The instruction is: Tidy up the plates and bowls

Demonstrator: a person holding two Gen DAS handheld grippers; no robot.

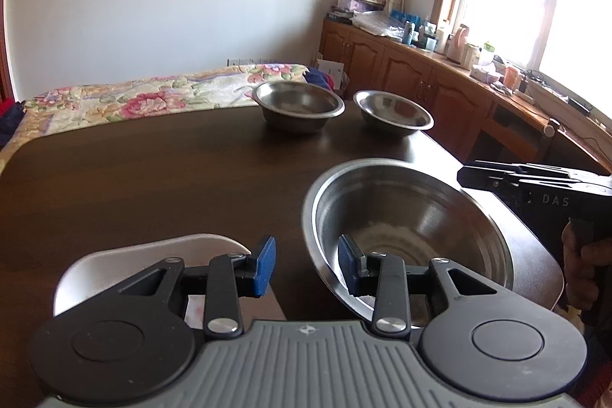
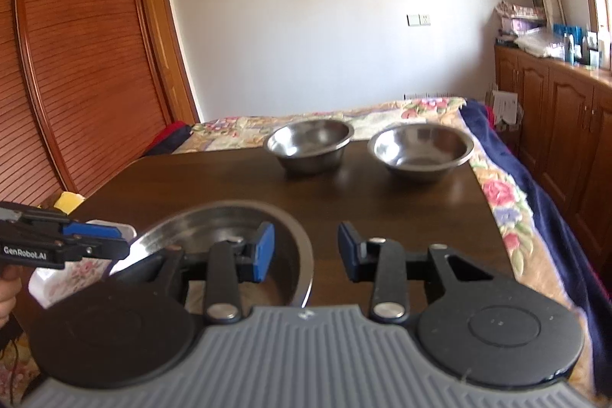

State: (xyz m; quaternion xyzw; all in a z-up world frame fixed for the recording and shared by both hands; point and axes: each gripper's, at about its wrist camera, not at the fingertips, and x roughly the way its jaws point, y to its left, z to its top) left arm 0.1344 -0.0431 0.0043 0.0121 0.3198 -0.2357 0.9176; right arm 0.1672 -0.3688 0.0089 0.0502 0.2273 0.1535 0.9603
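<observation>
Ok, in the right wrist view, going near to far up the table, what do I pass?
Right tongs, open and empty → large steel bowl → the two smaller steel bowls, left one and right one, side by side near the table's far edge → floral bedspread → white wall.

We read "DAS" on the right tongs (image 1: 464, 176) at three o'clock, and "GenRobot.AI" on the left tongs (image 2: 128, 241) at nine o'clock.

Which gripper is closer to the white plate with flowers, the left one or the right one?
Left. The left gripper hovers at the white plate; the right gripper is past the large bowl.
</observation>
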